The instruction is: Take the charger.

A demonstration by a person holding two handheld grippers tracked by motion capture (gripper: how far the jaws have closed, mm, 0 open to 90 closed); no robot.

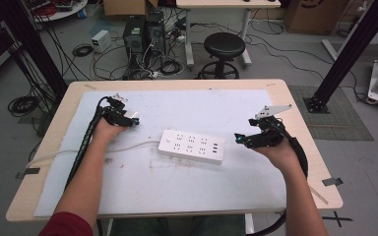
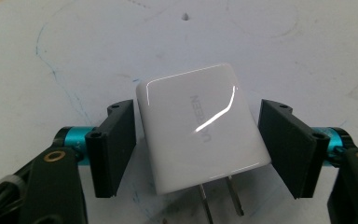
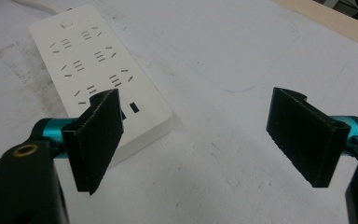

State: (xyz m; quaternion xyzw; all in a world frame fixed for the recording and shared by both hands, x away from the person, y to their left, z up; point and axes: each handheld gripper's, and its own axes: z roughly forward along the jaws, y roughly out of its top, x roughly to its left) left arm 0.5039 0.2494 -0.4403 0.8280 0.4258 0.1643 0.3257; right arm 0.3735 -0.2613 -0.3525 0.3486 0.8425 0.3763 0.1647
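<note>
A glossy white plug-in charger (image 2: pixel 200 135) lies flat on the white mat, its two metal prongs pointing toward the camera. My left gripper (image 2: pixel 198 109) is open and straddles it; the left jaw is almost against its side and the right jaw stands a small gap away. In the high view the left gripper (image 1: pixel 131 121) sits at the mat's left. A white power strip (image 1: pixel 192 146) with several sockets lies mid-table, its cord (image 1: pixel 128 146) trailing left. My right gripper (image 1: pixel 239 139) hovers just right of the strip's end, open and empty (image 3: pixel 196 100), with the power strip (image 3: pixel 88 60) behind its left jaw.
A white mat (image 1: pixel 177 187) covers most of the wooden table (image 1: pixel 300 113). A black stool (image 1: pixel 224 49) and computer towers (image 1: pixel 140 32) stand on the floor beyond the far edge. Black frame posts (image 1: pixel 347 54) rise at both sides.
</note>
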